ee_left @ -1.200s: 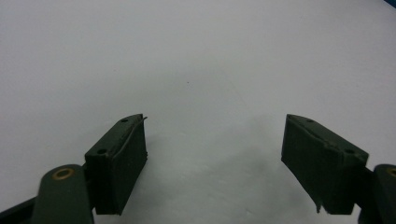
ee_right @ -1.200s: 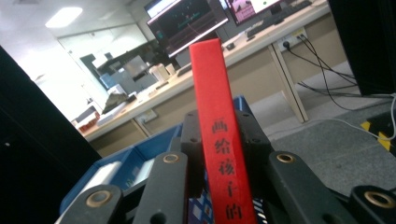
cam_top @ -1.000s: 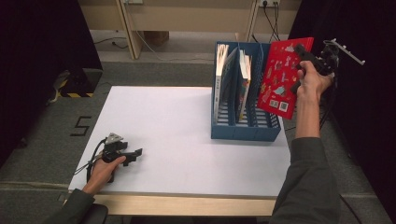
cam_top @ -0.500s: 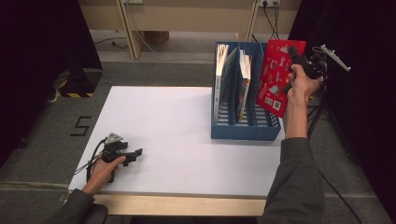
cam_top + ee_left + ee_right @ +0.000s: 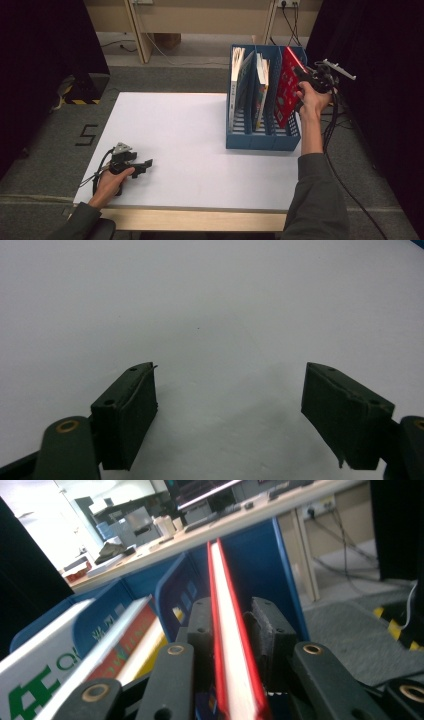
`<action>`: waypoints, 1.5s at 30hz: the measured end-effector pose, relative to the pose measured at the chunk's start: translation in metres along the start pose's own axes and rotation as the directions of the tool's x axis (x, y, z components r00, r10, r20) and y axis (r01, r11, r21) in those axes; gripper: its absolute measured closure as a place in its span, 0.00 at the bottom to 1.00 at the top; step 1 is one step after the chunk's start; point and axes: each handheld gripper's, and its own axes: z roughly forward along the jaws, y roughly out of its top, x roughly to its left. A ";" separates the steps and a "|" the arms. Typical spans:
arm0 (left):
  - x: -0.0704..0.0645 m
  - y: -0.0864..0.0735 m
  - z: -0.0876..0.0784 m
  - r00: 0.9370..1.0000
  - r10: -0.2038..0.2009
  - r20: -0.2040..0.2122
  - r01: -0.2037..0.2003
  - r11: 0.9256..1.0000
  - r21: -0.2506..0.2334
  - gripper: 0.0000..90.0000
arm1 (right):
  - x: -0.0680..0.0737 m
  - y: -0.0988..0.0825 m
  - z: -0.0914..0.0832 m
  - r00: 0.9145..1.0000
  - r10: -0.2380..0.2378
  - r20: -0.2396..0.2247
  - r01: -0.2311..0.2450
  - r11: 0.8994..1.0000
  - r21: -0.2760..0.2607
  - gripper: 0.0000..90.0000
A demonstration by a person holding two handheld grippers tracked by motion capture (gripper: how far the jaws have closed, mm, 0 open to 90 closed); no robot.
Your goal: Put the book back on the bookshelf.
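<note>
Right gripper (image 5: 305,75) clamps the red book (image 5: 285,92) inside the blue file rack's (image 5: 260,140) rightmost slot; left gripper (image 5: 145,164) rests on the white table (image 5: 200,150), jaws wide open, empty.

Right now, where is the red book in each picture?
High view: the red book stands at upper right, in the blue rack's rightmost slot.
Left gripper view: it is not in it.
Right gripper view: book edge at centre, between the right gripper's jaws.
Shared landmark: the blue rack.

Open table (image 5: 190,150) left of blue file rack (image 5: 262,140)
</note>
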 end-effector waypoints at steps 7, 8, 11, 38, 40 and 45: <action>0.000 0.000 0.000 1.000 -0.001 0.000 0.001 1.000 0.000 0.24 | 0.000 0.000 -0.001 1.000 0.007 -0.017 -0.007 1.000 0.023 0.84; 0.000 0.000 0.000 1.000 -0.001 0.000 0.001 1.000 0.000 0.24 | 0.000 0.000 -0.003 1.000 0.012 -0.014 -0.011 1.000 0.022 0.83; 0.000 0.000 0.000 1.000 -0.003 0.001 0.003 1.000 -0.001 0.24 | -0.003 0.002 -0.009 1.000 0.005 -0.018 -0.004 1.000 0.030 0.77; 0.000 0.000 0.000 1.000 0.001 -0.003 -0.001 1.000 0.002 0.24 | -0.037 -0.042 -0.040 0.999 -0.004 -0.033 0.009 0.989 0.150 0.77; 0.000 0.000 0.001 1.000 0.001 -0.003 -0.001 1.000 0.002 0.24 | -0.032 -0.044 -0.039 0.999 -0.023 -0.043 0.029 0.988 0.155 0.75; 0.000 0.000 0.000 1.000 0.000 -0.001 0.000 1.000 0.001 0.24 | -0.015 -0.048 -0.036 0.992 -0.114 -0.056 0.122 0.978 0.172 0.73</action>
